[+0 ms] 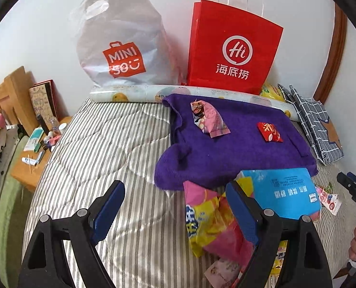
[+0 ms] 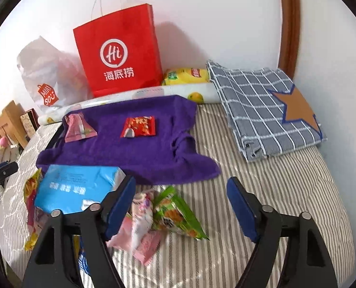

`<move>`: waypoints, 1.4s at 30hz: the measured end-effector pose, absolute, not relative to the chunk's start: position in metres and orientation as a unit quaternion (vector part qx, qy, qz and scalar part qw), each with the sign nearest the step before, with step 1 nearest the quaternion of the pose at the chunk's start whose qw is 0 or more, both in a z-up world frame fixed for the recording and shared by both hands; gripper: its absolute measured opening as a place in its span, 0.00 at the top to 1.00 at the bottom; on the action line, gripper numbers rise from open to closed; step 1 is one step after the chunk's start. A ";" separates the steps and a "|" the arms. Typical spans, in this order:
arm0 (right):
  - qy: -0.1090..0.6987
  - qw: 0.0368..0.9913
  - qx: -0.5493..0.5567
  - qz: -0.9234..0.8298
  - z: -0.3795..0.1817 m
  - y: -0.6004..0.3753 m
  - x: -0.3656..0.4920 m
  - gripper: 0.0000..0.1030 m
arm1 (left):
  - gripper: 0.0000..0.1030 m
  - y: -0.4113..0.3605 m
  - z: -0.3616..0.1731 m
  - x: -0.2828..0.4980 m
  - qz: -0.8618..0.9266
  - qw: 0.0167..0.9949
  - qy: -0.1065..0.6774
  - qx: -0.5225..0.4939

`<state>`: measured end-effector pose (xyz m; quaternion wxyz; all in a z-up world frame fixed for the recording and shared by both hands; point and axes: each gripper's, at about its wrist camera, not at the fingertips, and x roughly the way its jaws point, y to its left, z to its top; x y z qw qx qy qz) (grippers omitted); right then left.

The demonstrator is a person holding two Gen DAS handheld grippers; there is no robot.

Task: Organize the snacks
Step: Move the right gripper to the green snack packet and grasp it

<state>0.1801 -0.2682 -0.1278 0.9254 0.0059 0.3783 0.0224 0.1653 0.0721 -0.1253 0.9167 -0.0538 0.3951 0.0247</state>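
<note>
Striped bed [image 1: 106, 144] | left tool [image 1: 175, 213] wide open, empty | right tool [image 2: 180, 208] wide open, empty, above snack packets [image 2: 173, 213]

Left wrist view: looks forward and steeply down along its own tongs [image 1: 175, 206] over the grey-striped bed [image 1: 106, 148], close above it; faces the white wall at 12 o'clock.
Right wrist view: same tilt, along its tongs [image 2: 181, 201], set further toward the bed's right end.
Shared: purple terry towel [image 1: 237, 144] [image 2: 134, 148], red paper carrier bag [image 1: 233, 48] [image 2: 120, 52], light-blue flat packet [image 1: 288, 192] [image 2: 77, 187].
Cross-sight: each sees the other tongs at its edge, 3 and 9 o'clock.
</note>
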 end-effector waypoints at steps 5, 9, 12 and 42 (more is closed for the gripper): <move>0.375 0.927 -0.005 0.002 -0.132 -0.278 0.174 0.38 | 0.17 0.067 -0.127 0.157 0.019 0.919 0.389 -0.054; 0.386 0.922 0.004 0.007 -0.138 -0.291 0.177 0.40 | 0.17 0.062 -0.127 0.159 0.014 0.920 0.389 -0.049; 0.398 0.917 -0.003 0.018 -0.149 -0.291 0.182 0.45 | 0.17 0.058 -0.128 0.163 0.008 0.920 0.388 -0.048; 0.439 0.893 -0.022 0.098 -0.189 -0.256 0.199 0.53 | 0.17 0.053 -0.128 0.156 -0.033 0.919 0.391 -0.049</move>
